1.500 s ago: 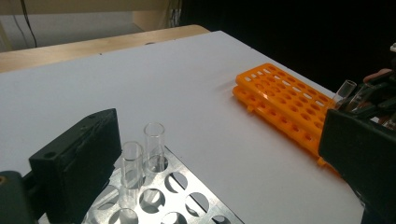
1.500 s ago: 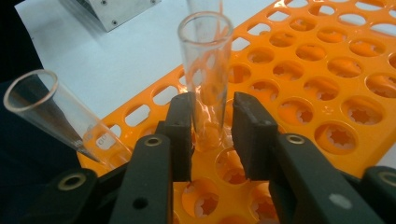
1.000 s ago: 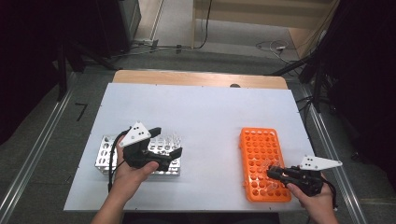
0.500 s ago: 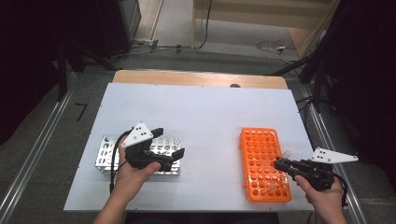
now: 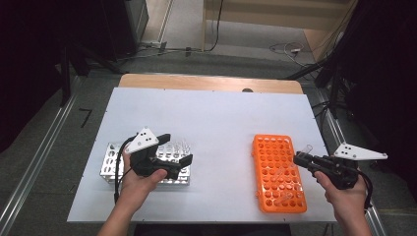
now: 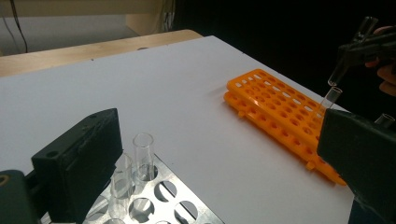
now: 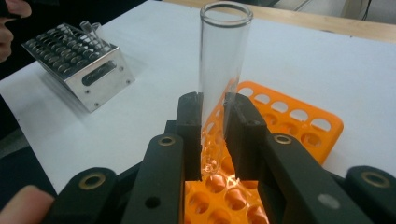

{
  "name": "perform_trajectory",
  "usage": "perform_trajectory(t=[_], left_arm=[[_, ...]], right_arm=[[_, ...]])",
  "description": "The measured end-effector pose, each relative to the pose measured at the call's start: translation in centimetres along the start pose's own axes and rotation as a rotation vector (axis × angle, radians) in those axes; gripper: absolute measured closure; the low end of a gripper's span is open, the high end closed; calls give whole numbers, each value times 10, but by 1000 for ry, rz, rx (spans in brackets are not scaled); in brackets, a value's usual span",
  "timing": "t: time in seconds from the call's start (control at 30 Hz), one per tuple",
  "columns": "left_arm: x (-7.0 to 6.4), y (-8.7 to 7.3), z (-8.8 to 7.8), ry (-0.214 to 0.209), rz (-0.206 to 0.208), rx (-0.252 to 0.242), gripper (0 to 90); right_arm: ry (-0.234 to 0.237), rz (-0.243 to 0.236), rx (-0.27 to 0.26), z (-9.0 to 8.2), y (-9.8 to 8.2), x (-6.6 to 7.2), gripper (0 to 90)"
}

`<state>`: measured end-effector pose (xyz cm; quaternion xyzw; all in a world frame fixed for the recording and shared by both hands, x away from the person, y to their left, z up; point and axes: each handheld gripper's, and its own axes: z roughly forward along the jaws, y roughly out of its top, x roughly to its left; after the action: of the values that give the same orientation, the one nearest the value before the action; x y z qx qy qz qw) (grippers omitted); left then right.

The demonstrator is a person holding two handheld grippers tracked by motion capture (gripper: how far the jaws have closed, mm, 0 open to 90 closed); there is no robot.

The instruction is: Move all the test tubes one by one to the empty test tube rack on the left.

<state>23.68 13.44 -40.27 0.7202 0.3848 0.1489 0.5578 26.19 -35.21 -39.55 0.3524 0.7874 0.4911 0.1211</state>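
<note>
My right gripper (image 5: 302,158) is shut on a clear glass test tube (image 7: 219,70), gripped near its lower half, mouth upward. It hangs above the near right part of the orange rack (image 5: 278,172), its bottom end clear of the holes. In the left gripper view the same tube (image 6: 343,65) hangs over another tube (image 6: 330,97) standing in the orange rack (image 6: 275,100). My left gripper (image 5: 176,149) is open over the right end of the metal rack (image 5: 113,167). Two glass tubes (image 6: 142,154) stand in that rack beside its left jaw.
The white table top (image 5: 216,123) spreads between the two racks and behind them. Its wooden far edge (image 5: 206,82) borders a floor with cables. An aluminium rail (image 5: 29,172) runs along the left side.
My right gripper has risen with the test tube, lifting it out of the orange rack. The left gripper has stayed over the metal rack.
</note>
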Motion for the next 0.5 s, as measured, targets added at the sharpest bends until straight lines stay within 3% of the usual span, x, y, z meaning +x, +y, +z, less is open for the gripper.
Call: perform_trajectory(t=[0.5], left_arm=[[-1, 0, 0, -5, 0, 3, 0]], right_arm=[[12, -29, -40, 14, 29, 7, 737]])
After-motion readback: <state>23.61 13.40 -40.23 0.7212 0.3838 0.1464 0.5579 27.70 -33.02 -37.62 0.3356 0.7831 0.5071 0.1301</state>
